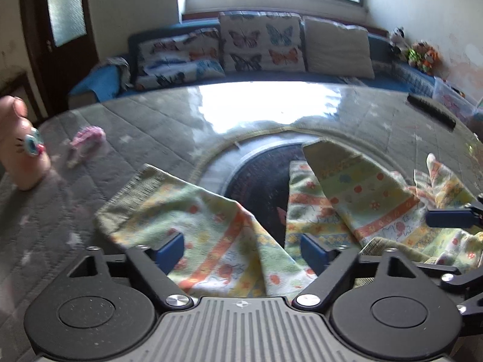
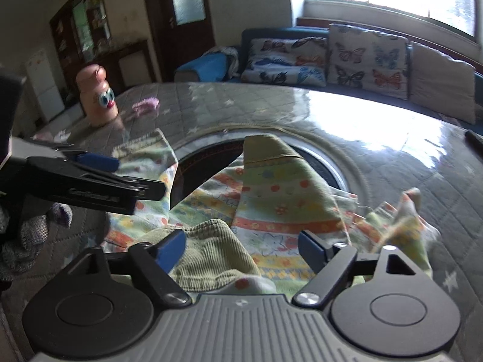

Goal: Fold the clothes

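A child's patterned garment (image 1: 211, 235) with green, orange and yellow bands lies crumpled on the grey quilted table (image 1: 135, 138). My left gripper (image 1: 241, 250) is open, its blue pads on either side of a fold of the cloth. My right gripper (image 2: 241, 250) is open over the green ribbed waistband (image 2: 211, 256) of the same garment (image 2: 280, 199). The right gripper's fingers (image 1: 449, 217) show at the right edge of the left wrist view. The left gripper's fingers (image 2: 99, 163) show at the left of the right wrist view.
A pink figurine with googly eyes (image 2: 98, 98) and a small pink item (image 1: 86, 141) stand on the table's left. A dark round opening (image 1: 262, 175) lies under the garment. A black remote (image 1: 431, 110) lies far right. A sofa with butterfly cushions (image 1: 259, 45) stands behind.
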A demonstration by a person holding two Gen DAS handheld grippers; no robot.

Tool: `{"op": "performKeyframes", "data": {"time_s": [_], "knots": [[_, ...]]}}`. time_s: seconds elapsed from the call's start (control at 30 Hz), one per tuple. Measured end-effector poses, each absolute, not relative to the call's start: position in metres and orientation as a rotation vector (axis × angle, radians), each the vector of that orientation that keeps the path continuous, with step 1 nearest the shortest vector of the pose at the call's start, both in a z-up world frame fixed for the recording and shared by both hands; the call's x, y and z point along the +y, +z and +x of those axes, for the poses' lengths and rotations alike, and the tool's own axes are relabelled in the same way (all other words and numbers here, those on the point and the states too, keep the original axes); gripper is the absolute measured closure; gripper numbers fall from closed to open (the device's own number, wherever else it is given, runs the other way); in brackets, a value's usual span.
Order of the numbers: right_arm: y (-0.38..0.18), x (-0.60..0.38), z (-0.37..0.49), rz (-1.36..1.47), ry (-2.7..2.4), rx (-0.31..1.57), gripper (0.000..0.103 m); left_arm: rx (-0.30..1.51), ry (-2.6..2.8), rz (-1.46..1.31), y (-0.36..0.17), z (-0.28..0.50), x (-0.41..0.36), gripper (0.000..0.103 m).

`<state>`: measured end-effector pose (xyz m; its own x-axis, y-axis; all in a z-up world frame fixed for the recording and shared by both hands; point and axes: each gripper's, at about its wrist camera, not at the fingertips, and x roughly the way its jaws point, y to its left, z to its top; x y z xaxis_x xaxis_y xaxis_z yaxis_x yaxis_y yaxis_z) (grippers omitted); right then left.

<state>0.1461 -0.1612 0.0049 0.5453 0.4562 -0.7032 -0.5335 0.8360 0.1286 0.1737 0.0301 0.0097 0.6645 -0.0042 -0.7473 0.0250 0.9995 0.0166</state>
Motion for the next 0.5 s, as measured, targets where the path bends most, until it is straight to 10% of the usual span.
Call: {"op": "performKeyframes", "data": {"time_s": [0.3,0.5], "knots": [[-0.001,-0.15,0.152,-0.101,0.694,0.868,0.072,0.869,-0.122,-0.033,0.002,0.172,0.034,0.093],[0.017,-0.155,0.124,-0.094,0.726,0.802,0.096,0.819,-0.13,-0.047,0.016,0.148,0.041,0.1]]}}
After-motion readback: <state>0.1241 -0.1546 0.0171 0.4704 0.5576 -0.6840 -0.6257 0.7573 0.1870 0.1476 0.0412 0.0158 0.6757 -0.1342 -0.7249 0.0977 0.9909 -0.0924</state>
